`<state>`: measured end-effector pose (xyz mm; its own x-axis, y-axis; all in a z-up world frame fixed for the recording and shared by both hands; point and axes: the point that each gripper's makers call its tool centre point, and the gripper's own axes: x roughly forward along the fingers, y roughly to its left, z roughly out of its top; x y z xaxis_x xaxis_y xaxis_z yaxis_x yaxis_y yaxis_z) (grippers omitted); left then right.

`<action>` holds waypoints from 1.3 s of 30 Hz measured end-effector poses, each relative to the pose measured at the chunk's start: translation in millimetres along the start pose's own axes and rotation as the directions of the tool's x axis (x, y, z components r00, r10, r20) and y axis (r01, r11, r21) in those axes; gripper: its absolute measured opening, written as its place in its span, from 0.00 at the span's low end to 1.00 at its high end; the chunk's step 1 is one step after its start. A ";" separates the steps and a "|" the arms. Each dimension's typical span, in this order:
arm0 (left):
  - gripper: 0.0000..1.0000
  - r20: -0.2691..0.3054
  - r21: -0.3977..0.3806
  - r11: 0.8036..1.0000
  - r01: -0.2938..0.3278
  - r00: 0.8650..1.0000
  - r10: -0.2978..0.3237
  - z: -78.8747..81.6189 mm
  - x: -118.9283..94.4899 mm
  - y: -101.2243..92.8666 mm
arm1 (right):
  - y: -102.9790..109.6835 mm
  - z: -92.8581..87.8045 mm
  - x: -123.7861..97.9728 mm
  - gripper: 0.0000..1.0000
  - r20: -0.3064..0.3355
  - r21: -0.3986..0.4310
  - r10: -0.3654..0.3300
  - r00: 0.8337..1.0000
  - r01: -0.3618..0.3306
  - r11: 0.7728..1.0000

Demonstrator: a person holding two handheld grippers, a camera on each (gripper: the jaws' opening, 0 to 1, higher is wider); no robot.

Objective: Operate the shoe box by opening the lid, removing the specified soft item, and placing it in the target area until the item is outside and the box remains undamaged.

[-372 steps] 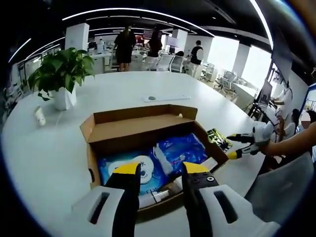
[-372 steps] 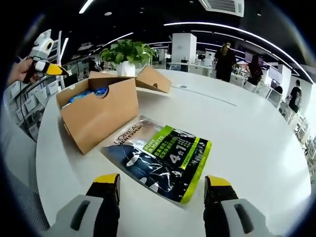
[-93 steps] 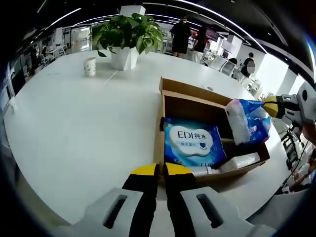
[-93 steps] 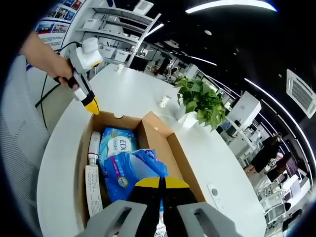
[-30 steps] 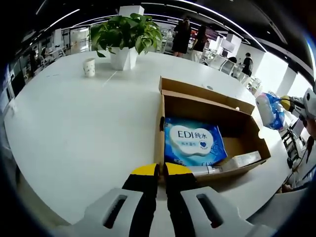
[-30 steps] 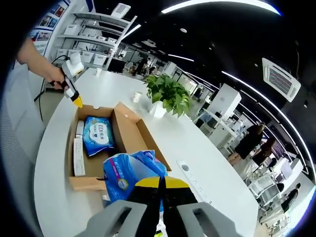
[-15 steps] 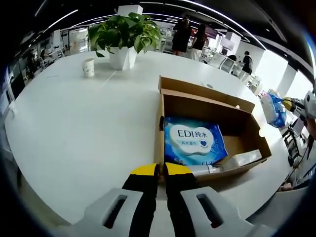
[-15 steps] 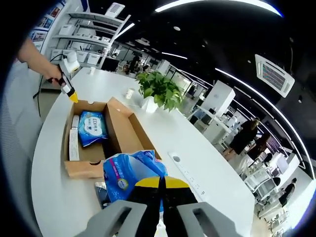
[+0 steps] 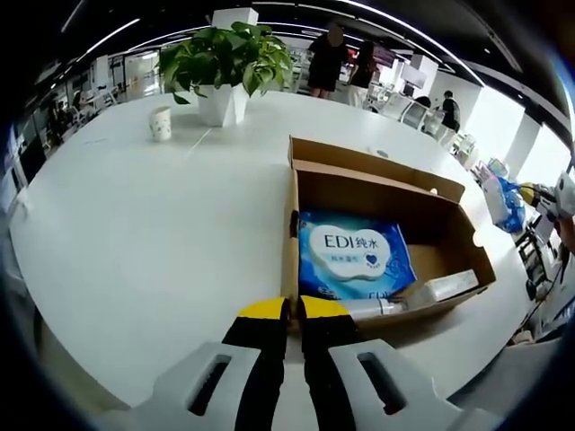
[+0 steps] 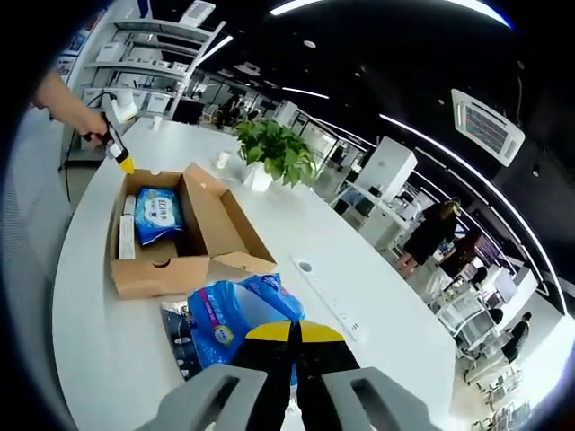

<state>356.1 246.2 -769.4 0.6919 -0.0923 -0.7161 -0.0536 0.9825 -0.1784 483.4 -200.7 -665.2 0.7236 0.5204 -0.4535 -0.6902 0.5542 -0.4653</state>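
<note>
The left gripper view looks from low over the round white table [image 9: 135, 224], close behind one short end of the open brown cardboard shoe box [image 9: 382, 193], facing along its length toward the leafy green potted plant in a white pot [image 9: 225, 63] and the office behind. The right gripper view looks from higher and farther off, past the opposite end of the same box [image 10: 175, 238], down the table [image 10: 377, 332] toward shelving. Both views share the box, the plant [image 10: 274, 153] and the tabletop, seen from roughly opposing sides
</note>
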 end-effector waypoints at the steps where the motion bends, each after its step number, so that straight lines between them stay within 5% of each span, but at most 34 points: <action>1: 0.02 0.000 0.001 1.000 -0.001 1.000 0.001 0.0 0.0 0.0 | -1.0 -2.2 -1.0 0.00 -0.002 0.003 -0.002 1.000 0.002 1.000; 39: 0.02 -0.002 0.009 1.000 -0.012 1.000 0.012 -0.7 -0.5 0.9 | -13.3 -94.6 -28.5 0.00 -0.121 0.082 -0.057 0.991 0.067 0.994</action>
<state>355.2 247.0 -769.7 0.6900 -0.0805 -0.7193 -0.0558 0.9849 -0.1638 471.1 -284.4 -718.0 0.7551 0.4056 -0.5150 -0.6370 0.6394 -0.4305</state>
